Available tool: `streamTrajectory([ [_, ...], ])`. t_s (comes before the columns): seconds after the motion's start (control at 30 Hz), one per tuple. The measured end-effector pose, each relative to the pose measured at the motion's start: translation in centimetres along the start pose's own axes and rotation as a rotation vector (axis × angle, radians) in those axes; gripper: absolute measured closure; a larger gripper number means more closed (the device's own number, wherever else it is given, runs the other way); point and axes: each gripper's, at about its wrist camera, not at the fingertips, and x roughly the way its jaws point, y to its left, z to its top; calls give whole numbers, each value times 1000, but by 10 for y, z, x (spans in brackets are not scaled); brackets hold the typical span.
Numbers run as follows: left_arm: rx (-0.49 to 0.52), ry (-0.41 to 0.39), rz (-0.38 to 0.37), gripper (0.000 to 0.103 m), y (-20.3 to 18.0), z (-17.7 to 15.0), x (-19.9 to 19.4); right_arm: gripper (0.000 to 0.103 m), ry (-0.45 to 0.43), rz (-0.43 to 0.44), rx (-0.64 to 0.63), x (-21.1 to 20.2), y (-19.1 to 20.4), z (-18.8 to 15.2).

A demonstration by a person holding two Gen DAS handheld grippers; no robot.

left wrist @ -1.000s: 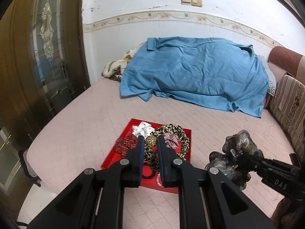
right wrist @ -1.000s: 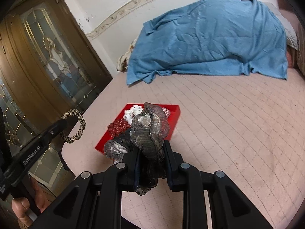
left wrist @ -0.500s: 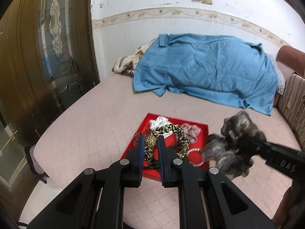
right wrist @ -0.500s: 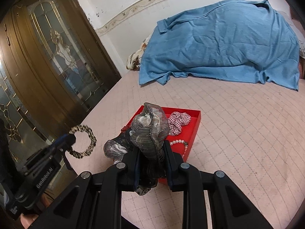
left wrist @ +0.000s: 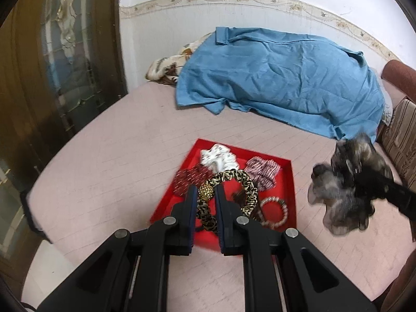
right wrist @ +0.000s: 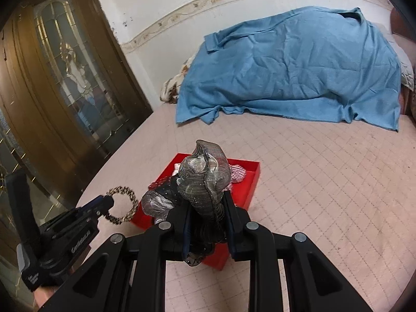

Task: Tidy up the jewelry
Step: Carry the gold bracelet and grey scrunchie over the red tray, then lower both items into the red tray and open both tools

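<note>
While the wide pink quilted bed (right wrist: 325, 182) lay bare to the right, the shallow red tray (left wrist: 292, 182) had drawn nearer; the right gripper (right wrist: 206, 202) pinched a grey gauze scrunchie (right wrist: 205, 171), the left gripper (left wrist: 205, 195) a leopard-print scrunchie (left wrist: 247, 189) above the tray.

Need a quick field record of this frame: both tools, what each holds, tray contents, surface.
left tool: shut on leopard scrunchie, lifted above the tray
right tool: shut on grey scrunchie, held in the air
tray: red, flat on the bed
in tray: white scrunchie, red scrunchie, checked scrunchie, pearl bracelet
bed: pink quilted cover
far end: blue blanket
left side: wooden door
</note>
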Motion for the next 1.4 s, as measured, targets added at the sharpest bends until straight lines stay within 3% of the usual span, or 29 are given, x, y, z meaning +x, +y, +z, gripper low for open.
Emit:
streamTrajectory([
  [0.33,16,49,-13,90,-5,16,61,78,34,-36,68,24,-28,-1],
  [0.6,21,98,-31,90,9,33,104,78,53,-81,13,45,-23,-4],
  [0.73,-16,92,-34,90,30,35,112,78,66,-72,3,55,-19,-4],
  [0.93,-56,146,-76,90,45,22,129,78,105,-62,-9,82,-12,-6],
  [1.4,37,172,-94,90,23,4,132,78,167,-104,-17,136,-14,-2],
])
